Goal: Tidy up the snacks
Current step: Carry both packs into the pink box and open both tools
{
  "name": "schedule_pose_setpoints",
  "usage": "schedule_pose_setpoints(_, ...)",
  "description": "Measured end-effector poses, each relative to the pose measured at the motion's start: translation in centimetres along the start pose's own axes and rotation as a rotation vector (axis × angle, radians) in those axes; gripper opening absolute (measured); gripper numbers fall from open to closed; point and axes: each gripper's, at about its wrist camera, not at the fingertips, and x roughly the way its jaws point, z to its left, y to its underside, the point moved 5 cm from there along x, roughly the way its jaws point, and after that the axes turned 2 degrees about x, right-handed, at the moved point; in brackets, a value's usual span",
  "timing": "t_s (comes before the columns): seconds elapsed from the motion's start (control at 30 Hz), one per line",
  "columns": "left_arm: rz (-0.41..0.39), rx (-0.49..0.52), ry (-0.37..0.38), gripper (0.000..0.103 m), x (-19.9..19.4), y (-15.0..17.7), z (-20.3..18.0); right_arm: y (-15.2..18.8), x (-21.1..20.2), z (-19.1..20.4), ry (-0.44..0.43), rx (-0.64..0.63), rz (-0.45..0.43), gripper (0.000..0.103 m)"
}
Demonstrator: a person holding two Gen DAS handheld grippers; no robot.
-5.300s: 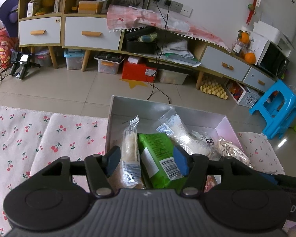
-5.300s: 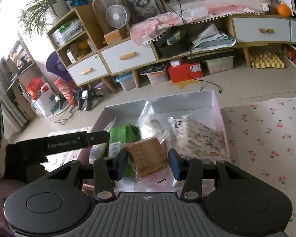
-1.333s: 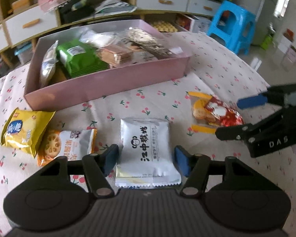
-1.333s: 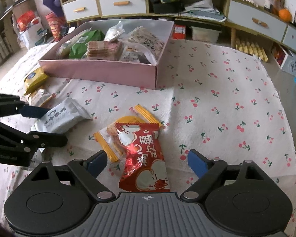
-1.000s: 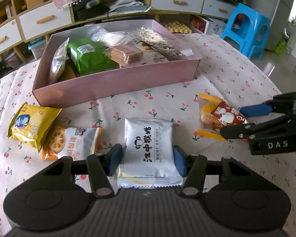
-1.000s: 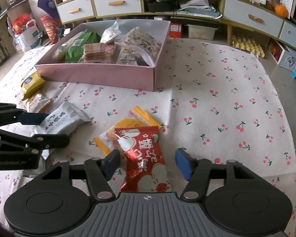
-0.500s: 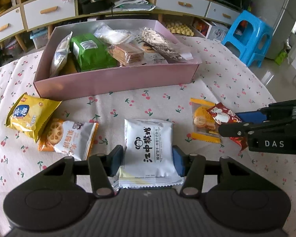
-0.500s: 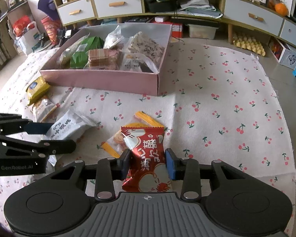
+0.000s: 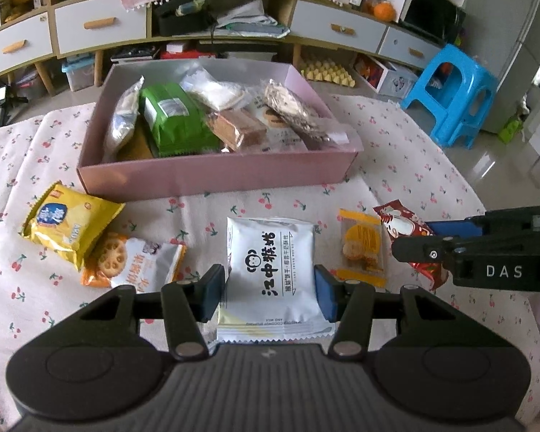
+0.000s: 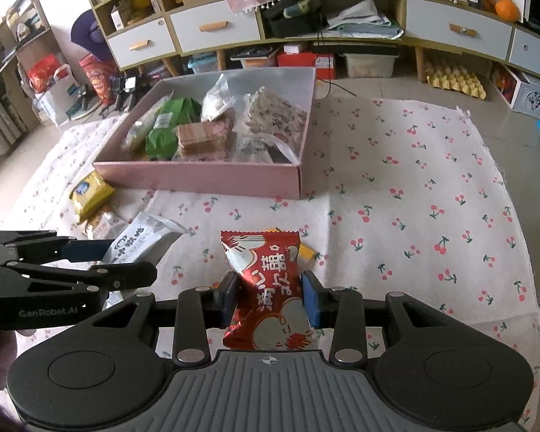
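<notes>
Red snack packet is clamped by the right gripper, whose jaws have just been closing. White packet is gripped by the left gripper.

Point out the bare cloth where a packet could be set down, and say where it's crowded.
Free: the cloth right of the pink box, out to its right edge. Also the strip between the box front and the white packet. Crowded: inside the box, and the near left, where the yellow packet overlaps the lotus packet.

Pink box crowded; bare cloth right of it, unobstructed.
</notes>
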Motion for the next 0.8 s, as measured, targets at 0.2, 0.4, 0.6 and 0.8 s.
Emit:
schedule_pose_setpoints(0.2,-0.036,-0.040,-0.009,0.049,-1.1,-0.9,0.9,-1.3,-0.4,0.5,-0.027,0.044,-0.031,0.036)
schedule_pose_setpoints(0.4,-0.101,-0.049,-0.066,0.049,-2.6,-2.3,2.4,-3.4,-0.9,1.4,-0.053,0.095,-0.083,0.036)
schedule_pose_setpoints(0.6,-0.148,-0.027,-0.113,0.049,-2.9,-4.7,3.5,-6.2,-0.6,2.9,-0.100,0.137,-0.134,0.036)
schedule_pose_setpoints(0.8,-0.189,0.010,-0.162,0.049,-2.0,-7.4,4.1,-9.1,0.4,4.2,-0.124,0.125,-0.185,0.037)
